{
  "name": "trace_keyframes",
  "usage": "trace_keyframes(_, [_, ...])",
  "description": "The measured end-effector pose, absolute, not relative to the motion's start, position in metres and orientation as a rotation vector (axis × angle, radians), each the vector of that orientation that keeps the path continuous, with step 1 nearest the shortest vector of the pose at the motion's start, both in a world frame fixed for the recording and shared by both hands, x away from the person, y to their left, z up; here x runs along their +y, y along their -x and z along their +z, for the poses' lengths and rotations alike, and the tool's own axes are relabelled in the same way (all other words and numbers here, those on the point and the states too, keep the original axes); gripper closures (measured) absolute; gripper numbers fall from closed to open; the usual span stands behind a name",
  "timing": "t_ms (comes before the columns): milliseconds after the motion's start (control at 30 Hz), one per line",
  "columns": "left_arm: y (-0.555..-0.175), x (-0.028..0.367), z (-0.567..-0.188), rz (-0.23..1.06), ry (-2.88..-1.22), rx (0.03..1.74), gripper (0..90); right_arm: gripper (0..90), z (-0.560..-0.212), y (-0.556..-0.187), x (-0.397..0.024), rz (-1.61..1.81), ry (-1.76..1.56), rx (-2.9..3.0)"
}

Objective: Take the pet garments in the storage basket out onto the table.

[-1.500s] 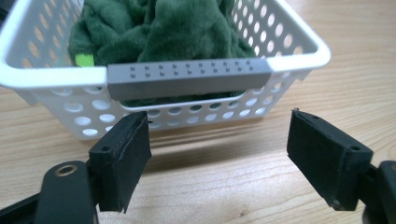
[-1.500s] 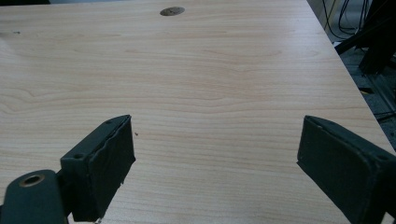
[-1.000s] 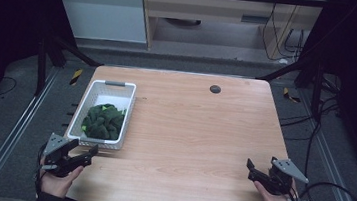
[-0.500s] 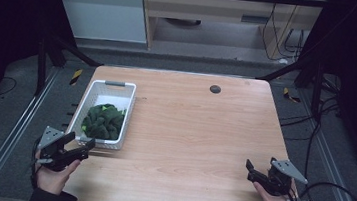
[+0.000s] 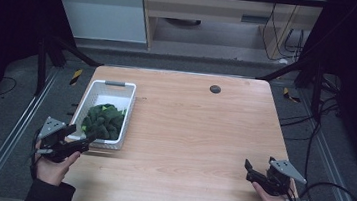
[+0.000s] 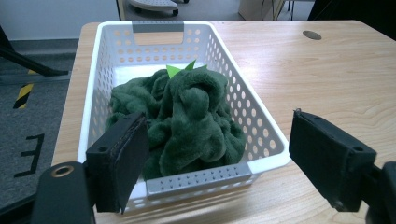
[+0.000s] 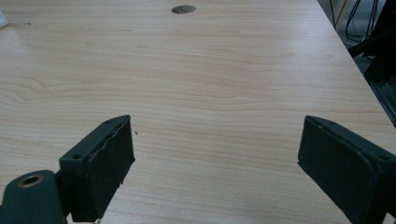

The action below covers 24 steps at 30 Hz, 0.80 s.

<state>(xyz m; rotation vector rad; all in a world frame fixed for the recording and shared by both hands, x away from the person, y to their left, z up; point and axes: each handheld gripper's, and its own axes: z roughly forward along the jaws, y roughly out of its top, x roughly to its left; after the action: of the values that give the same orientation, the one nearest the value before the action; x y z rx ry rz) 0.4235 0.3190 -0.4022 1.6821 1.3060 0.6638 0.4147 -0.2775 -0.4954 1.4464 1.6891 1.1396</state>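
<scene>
At table's near-left corner, left gripper (image 5: 87, 140) sits w/ jaws spread wide, empty, just before white basket (image 6: 261, 126) holding green plush cloth (image 6: 187, 116). Right gripper (image 5: 248, 168), near-right edge, jaws also wide apart, nothing between, over bare wood table (image 5: 198, 133).

Green cloth (image 6: 187, 116), white basket (image 6: 261, 116)

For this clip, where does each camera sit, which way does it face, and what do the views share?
High view: above the person's side, facing forward and down on the table; both hands show, holding the left gripper and right gripper.
Left gripper view: on the left gripper, facing the white basket of green cloth; open jaws show.
Right gripper view: on the right gripper, facing bare tabletop and a dark round hole; open jaws show.
Shared: basket, cloth in high and left; hole in all.
</scene>
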Motion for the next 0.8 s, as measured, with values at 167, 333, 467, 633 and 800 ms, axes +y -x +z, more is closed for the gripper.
trace_keyframes(167, [-0.433,0.316,-0.397,0.670,-1.681,1.308,19.2,10.4,-0.496,-0.415,-0.277,1.141,-1.450,1.690])
trace_keyframes(333, [-0.440,0.316,-0.394,0.681,-1.685,1.308,19.2,10.5,-0.496,-0.415,-0.277,1.139,-1.451,1.690])
trace_keyframes(467, [-0.444,0.318,-0.390,0.691,-1.677,1.311,19.2,11.0,-0.497,-0.415,-0.278,1.141,-1.444,1.679])
trace_keyframes(633, [-0.452,0.322,-0.384,0.691,-1.679,1.319,19.2,11.0,-0.498,-0.416,-0.280,1.127,-1.441,1.667])
trace_keyframes(800, [-0.460,0.324,-0.380,0.683,-1.696,1.331,19.1,11.0,-0.499,-0.416,-0.280,1.122,-1.434,1.667])
